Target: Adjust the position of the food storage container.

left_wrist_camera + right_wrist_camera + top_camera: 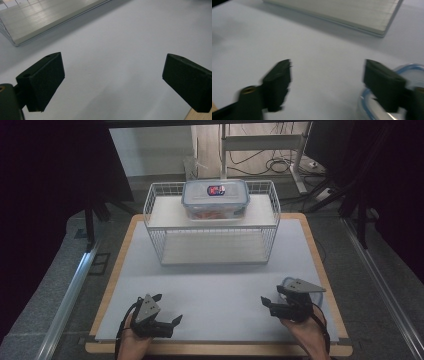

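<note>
The right hand-held gripper (327, 82) is hovering with jaws apart and empty; the blue-rimmed lid (372, 105) is lying just beside its one jaw on the desk (210, 290). It should shift sideways until both pads are straddling the rim. The left hand-held gripper (112, 82) is resting wide open.

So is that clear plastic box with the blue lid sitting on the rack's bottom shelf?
No, the clear plastic box with the blue lid rests on the white wire rack's top shelf.
</note>
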A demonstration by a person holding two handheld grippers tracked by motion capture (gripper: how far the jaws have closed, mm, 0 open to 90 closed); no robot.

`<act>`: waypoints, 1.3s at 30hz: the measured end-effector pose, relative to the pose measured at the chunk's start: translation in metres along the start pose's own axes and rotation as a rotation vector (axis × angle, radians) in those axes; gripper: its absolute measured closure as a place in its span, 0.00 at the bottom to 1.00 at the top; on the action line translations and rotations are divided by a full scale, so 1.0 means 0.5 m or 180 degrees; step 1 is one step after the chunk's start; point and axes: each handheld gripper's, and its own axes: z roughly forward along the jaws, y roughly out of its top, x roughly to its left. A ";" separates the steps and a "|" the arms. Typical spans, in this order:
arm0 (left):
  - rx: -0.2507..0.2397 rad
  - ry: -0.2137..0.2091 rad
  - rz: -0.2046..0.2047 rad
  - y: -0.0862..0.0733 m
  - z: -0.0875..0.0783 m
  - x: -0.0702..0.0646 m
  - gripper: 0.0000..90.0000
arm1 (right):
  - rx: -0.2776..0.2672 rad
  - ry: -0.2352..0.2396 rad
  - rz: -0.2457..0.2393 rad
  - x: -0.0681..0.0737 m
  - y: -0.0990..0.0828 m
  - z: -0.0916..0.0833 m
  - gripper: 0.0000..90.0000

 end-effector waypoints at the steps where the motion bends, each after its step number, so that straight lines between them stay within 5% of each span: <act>1: 0.0006 0.0000 0.0009 0.000 0.000 0.000 0.04 | 0.0000 0.0000 0.0000 0.000 0.000 0.000 0.41; 5: 0.0010 -0.0002 0.0011 -0.001 0.001 0.000 0.04 | 0.0088 -0.0113 -0.0094 -0.029 -0.005 -0.024 0.72; 13: 0.0018 -0.0016 0.0017 -0.002 0.004 -0.002 0.04 | 0.0065 -0.0504 0.0104 -0.099 -0.016 -0.069 0.97; 27: -0.0010 -0.0002 -0.0017 -0.003 0.004 0.001 0.04 | 0.0183 -0.0952 0.0550 -0.200 -0.069 -0.137 1.00; 39: -0.0040 -0.0009 0.0005 -0.002 0.004 -0.001 0.04 | 0.0433 -0.1044 0.0634 -0.216 -0.082 -0.123 1.00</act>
